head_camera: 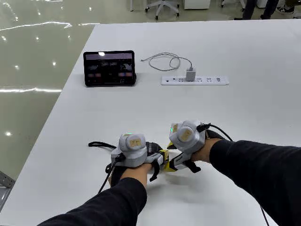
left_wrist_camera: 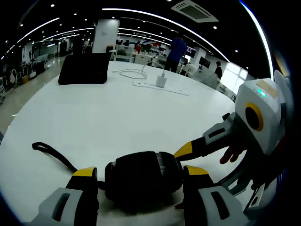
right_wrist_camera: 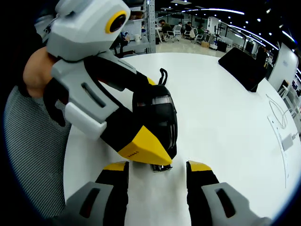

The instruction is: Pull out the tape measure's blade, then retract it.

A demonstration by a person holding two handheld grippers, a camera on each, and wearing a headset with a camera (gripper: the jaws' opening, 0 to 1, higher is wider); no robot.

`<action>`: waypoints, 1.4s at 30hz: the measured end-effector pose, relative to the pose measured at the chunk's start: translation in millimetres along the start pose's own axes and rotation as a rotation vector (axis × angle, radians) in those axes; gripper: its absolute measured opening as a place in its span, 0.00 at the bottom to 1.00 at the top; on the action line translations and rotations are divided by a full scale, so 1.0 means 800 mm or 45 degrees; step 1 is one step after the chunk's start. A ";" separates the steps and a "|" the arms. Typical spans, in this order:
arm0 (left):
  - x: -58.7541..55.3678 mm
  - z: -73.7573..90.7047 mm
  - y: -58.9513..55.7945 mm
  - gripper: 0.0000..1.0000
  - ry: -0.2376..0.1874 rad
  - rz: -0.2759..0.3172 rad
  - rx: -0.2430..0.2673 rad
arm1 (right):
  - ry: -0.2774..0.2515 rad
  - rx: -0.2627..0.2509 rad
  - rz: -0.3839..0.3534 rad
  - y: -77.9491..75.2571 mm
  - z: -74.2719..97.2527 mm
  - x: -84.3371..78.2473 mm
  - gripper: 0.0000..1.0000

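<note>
A black tape measure [left_wrist_camera: 143,179] lies on the white table [head_camera: 244,108], its black wrist strap [left_wrist_camera: 49,153] trailing to the left. My left gripper [left_wrist_camera: 141,175] is shut on its body, one yellow-tipped finger on each side. My right gripper [right_wrist_camera: 157,165] faces it from the right and stands open. The blade's metal hook [right_wrist_camera: 160,167] sits between its yellow fingertips without touching them. In the head view the left gripper [head_camera: 155,153] and right gripper [head_camera: 170,162] meet over the tape measure [head_camera: 151,147] near the table's front edge. No length of blade shows.
A dark tablet [head_camera: 109,68] stands propped at the back left. A white power strip [head_camera: 194,80] with a charger and a coiled cable [head_camera: 164,60] lies behind the grippers. The table's left edge drops to a glossy floor.
</note>
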State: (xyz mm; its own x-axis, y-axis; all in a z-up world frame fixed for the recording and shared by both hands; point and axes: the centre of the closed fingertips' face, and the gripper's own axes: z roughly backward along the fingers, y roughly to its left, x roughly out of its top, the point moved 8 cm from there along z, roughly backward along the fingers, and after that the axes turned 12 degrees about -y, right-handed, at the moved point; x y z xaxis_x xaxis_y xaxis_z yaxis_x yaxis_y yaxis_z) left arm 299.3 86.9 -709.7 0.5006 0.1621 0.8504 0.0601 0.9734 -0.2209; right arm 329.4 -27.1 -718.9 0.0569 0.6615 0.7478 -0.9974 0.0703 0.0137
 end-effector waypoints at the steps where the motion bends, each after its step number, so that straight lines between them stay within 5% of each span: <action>1: 0.000 0.001 0.000 0.69 0.005 0.005 -0.001 | 0.004 0.003 0.005 0.001 0.000 0.000 0.46; 11: 0.001 0.003 0.002 0.72 -0.002 -0.012 0.004 | 0.014 -0.022 -0.096 0.006 0.005 -0.004 0.65; 13: 0.004 0.004 0.008 0.79 -0.032 -0.065 0.043 | 0.008 -0.026 -0.110 0.007 0.005 -0.005 0.70; 16: 0.005 0.005 0.008 0.95 -0.043 -0.042 0.040 | -0.014 -0.019 -0.115 0.011 0.005 -0.006 0.79; 22: 0.008 0.007 0.010 1.00 -0.059 -0.115 0.027 | -0.032 -0.069 -0.161 0.011 0.007 -0.005 1.00; 28: 0.009 0.009 0.011 1.00 -0.057 -0.135 -0.017 | -0.042 -0.094 -0.187 0.009 0.015 -0.006 1.00; 32: 0.007 0.012 0.011 1.00 -0.040 -0.089 -0.102 | -0.057 -0.123 -0.193 0.010 0.024 -0.009 1.00; 34: 0.005 0.015 0.015 1.00 -0.003 -0.080 -0.119 | -0.073 -0.147 -0.199 0.010 0.028 -0.010 1.00; 42: 0.007 0.027 0.041 1.00 -0.014 -0.163 -0.267 | -0.154 -0.218 -0.277 0.019 0.051 -0.021 1.00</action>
State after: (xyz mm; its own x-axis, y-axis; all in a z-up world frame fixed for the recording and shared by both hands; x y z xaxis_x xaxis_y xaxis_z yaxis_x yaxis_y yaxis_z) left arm 285.3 123.1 -701.5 0.4679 0.0425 0.8828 0.3012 0.9314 -0.2045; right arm 311.3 -67.4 -704.3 0.2525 0.5244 0.8132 -0.9401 0.3319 0.0778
